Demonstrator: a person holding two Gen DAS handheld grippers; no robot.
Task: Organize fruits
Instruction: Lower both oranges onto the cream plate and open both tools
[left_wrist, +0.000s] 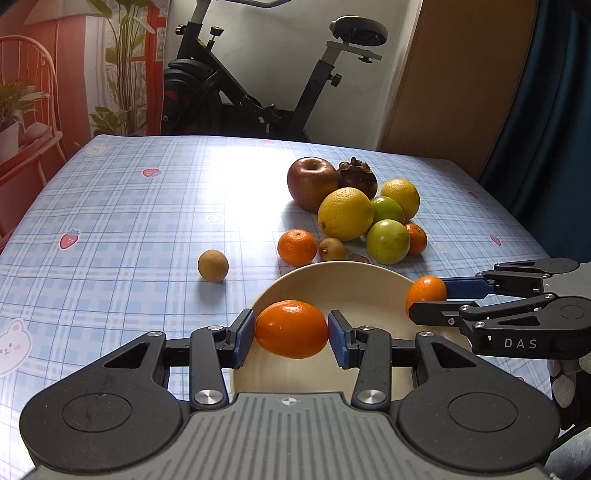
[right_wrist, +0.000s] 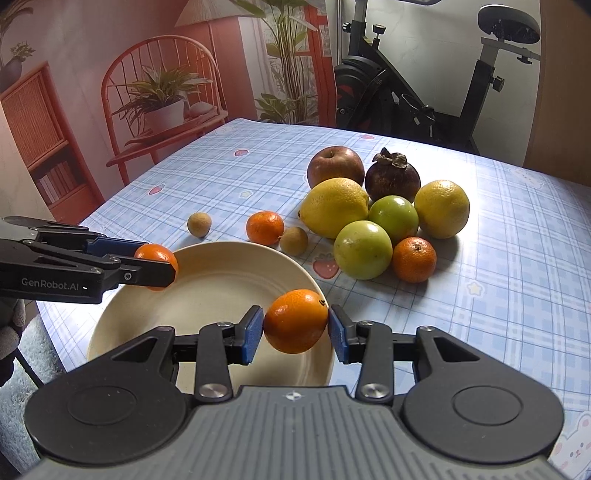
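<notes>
A cream plate (left_wrist: 343, 284) (right_wrist: 207, 291) sits at the near table edge. My left gripper (left_wrist: 291, 330) is shut on a tangerine (left_wrist: 291, 328) over the plate's left side; it shows in the right wrist view (right_wrist: 155, 267) too. My right gripper (right_wrist: 295, 323) is shut on another tangerine (right_wrist: 295, 321) over the plate's right rim, seen from the left wrist view (left_wrist: 426, 291). Beyond the plate lie a pile of fruit: apple (right_wrist: 335, 166), mangosteen (right_wrist: 392, 177), lemons (right_wrist: 334, 206), green fruits (right_wrist: 362, 249), two tangerines (right_wrist: 265, 228) and two longans (right_wrist: 199, 223).
The table has a blue plaid cloth (right_wrist: 517, 258). An exercise bike (left_wrist: 240, 85) stands behind the far edge. A red chair with a potted plant (right_wrist: 162, 103) stands at the left. A dark curtain (left_wrist: 554, 110) hangs at the right.
</notes>
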